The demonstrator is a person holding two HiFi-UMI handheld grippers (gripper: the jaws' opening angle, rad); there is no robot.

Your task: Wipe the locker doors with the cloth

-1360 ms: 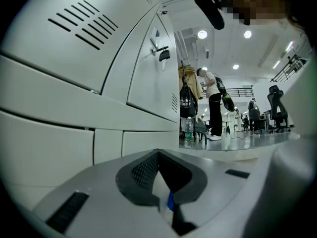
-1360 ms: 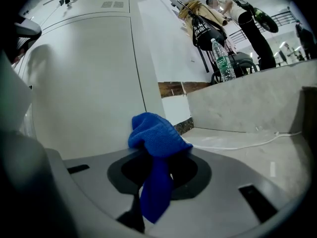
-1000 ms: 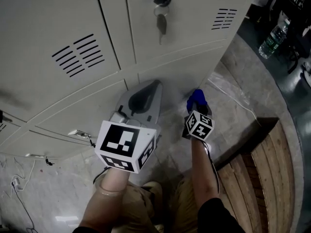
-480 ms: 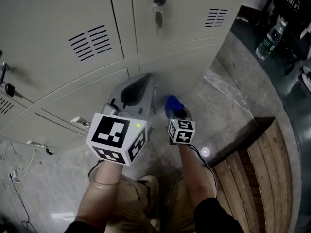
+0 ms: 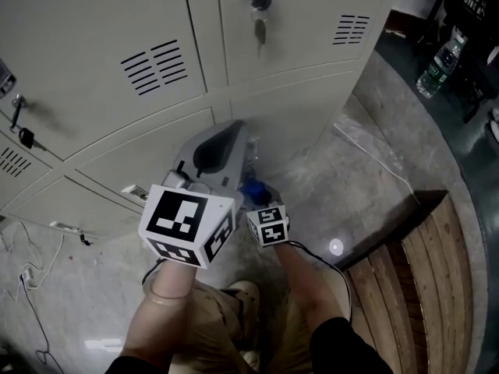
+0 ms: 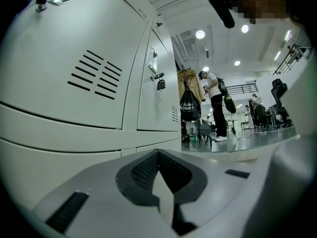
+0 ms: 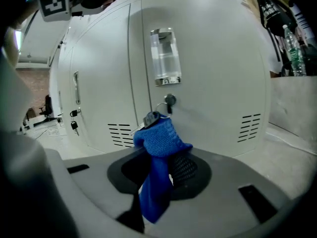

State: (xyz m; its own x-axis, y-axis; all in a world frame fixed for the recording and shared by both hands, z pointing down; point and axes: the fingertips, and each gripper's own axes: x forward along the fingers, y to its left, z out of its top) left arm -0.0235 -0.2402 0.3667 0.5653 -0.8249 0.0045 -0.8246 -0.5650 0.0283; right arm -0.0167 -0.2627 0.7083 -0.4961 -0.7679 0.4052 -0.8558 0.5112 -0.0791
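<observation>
Pale grey locker doors fill the top of the head view, and a key hangs from one lock. My right gripper is low in front of the bottom lockers, shut on a blue cloth. In the right gripper view the cloth bunches above the jaws of this gripper and hangs down, a short way off a keyed door. My left gripper is just left of it, its jaws together and empty. In its own view that gripper points along the doors.
A water bottle stands on the dark floor at the top right. A wooden slatted platform lies at the lower right, and a cable crosses the stone floor. In the left gripper view a person stands far off beside a hanging black bag.
My right gripper has carried the blue cloth left and down, from right of the left gripper to close beside it. The left gripper has barely moved.
</observation>
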